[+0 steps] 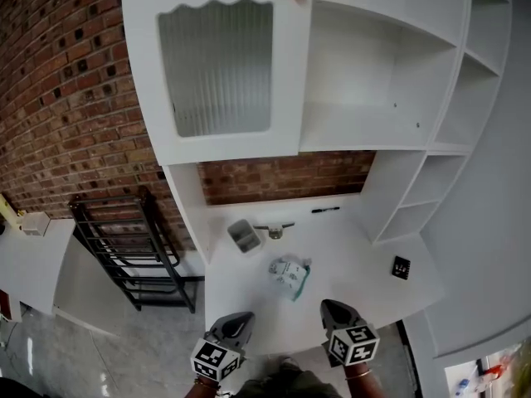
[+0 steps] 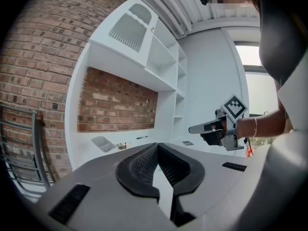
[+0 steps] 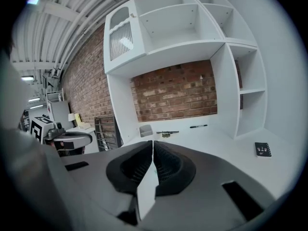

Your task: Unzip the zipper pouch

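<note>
Left gripper (image 1: 240,317), right gripper (image 1: 336,306) closed, empty

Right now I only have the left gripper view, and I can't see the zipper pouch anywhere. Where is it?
Observer: The head view shows the zipper pouch lying on the white desk, ahead of the left gripper and a little to its right. Nothing is touching it.
Operator: Is the right gripper carrying anything?
Observer: No. In the right gripper view, the right gripper has its jaws together with nothing between them.
Operator: Is anything close to the pouch?
Observer: A small grey tray stands beyond it to the left, apart from it.
</note>
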`<state>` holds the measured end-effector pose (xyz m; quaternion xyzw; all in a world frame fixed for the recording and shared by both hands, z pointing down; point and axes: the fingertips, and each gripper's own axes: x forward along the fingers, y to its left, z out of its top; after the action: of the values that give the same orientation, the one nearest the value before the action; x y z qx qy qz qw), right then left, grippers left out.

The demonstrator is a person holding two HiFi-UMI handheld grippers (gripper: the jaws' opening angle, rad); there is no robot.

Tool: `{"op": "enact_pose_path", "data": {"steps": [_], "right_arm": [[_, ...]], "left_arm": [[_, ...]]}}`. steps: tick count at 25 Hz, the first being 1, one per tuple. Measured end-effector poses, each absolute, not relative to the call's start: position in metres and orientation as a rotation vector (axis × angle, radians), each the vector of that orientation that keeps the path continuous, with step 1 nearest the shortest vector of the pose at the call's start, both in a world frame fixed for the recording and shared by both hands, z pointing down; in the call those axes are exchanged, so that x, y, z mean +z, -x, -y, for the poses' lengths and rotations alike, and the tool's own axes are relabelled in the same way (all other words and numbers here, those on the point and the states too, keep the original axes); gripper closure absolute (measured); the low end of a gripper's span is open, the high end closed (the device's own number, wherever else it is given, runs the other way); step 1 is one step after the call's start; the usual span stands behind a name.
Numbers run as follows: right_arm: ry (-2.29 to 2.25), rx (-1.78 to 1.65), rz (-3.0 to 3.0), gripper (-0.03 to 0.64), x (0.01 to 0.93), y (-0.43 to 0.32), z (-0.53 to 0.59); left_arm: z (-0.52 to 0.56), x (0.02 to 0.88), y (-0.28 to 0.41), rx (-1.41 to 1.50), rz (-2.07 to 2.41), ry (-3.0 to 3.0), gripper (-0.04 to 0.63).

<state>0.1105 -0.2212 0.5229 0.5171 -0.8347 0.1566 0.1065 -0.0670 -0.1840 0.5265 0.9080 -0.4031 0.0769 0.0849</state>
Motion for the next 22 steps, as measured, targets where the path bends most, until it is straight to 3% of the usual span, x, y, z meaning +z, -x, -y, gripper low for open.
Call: {"op": "enact_pose_path", "data": {"steps": [22], "right_arm": [[-1.547, 0.437, 2.425, 0.615, 0.525, -0.114, 0.211]], "left_arm": [[0.179, 0.524, 0.069, 0.232, 1.228, -2.695, 0.592]]}}
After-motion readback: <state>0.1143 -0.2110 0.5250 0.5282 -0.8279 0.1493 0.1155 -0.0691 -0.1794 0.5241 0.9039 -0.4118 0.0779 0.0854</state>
